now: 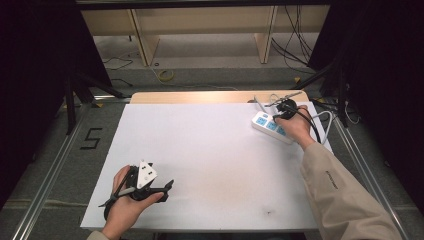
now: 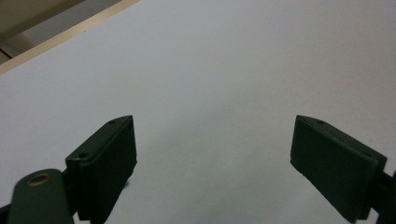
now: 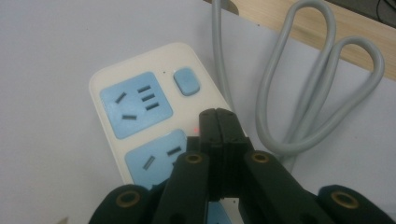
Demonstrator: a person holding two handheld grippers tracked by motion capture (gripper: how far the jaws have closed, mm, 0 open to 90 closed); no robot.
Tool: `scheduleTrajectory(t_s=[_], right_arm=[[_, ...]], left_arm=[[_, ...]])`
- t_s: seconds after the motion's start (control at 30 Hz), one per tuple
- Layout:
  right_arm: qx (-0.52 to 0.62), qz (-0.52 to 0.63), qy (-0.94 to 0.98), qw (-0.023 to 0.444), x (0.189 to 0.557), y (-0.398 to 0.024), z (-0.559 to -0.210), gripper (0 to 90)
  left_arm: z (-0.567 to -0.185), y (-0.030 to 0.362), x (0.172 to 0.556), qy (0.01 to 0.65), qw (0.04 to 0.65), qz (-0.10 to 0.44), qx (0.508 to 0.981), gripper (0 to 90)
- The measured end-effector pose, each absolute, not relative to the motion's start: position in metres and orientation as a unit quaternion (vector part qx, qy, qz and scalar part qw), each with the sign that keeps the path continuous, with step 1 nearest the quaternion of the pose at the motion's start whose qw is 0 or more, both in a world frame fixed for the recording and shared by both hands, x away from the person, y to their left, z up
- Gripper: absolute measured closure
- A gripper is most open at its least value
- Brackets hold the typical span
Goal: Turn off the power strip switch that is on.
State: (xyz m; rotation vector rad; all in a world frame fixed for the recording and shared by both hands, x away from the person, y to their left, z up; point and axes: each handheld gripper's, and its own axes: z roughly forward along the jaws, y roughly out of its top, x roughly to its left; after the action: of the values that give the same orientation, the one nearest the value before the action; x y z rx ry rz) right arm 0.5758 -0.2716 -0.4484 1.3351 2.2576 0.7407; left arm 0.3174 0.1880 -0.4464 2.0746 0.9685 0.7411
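Observation:
A white power strip [image 1: 267,126] with blue sockets lies at the table's far right; in the right gripper view the power strip [image 3: 140,116] shows a blue switch [image 3: 187,81] and a red light. My right gripper [image 3: 217,122] is shut, its joined jaws hovering over the strip's right edge just below the switch; in the high view the right gripper [image 1: 286,107] sits above the strip. My left gripper [image 1: 167,186] rests near the front left of the table, and the left gripper [image 2: 212,149] stands open with nothing between its jaws.
The strip's grey cable [image 3: 322,79] loops to the right of it near the table's wooden edge [image 1: 200,96]. A white sheet [image 1: 200,160] covers the table. Cables and shelving stand on the floor beyond.

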Motion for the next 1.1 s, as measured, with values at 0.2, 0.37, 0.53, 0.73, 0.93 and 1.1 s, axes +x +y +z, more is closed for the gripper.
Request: scheduleTrajectory(t_s=[0.2, 0.37, 0.53, 0.73, 0.93, 1.1], right_arm=[[0.479, 0.261, 0.812, 0.206, 0.5773, -0.2698, -0.4479, 90.0], [0.485, 0.258, 0.812, 0.198, 0.5791, -0.2699, -0.4465, 90.0], [0.484, 0.253, 0.814, 0.197, 0.5797, -0.2693, -0.4456, 90.0], [0.487, 0.25, 0.814, 0.196, 0.5801, -0.2692, -0.4449, 90.0], [0.486, 0.244, 0.815, 0.198, 0.5814, -0.2699, -0.4442, 90.0], [0.489, 0.241, 0.815, 0.199, 0.5819, -0.2693, -0.4439, 90.0]], left_arm=[[-0.4462, 0.1879, 0.3173, 0.376, 0.36, 0.287, 0.804, 14.0], [-0.4462, 0.1882, 0.3171, 0.376, 0.36, 0.288, 0.804, 14.0], [-0.4466, 0.1882, 0.3173, 0.376, 0.359, 0.288, 0.805, 14.0], [-0.4462, 0.1886, 0.3172, 0.376, 0.359, 0.289, 0.804, 14.0], [-0.446, 0.1886, 0.3172, 0.375, 0.359, 0.289, 0.804, 14.0], [-0.4461, 0.1886, 0.3173, 0.376, 0.36, 0.289, 0.804, 14.0]])
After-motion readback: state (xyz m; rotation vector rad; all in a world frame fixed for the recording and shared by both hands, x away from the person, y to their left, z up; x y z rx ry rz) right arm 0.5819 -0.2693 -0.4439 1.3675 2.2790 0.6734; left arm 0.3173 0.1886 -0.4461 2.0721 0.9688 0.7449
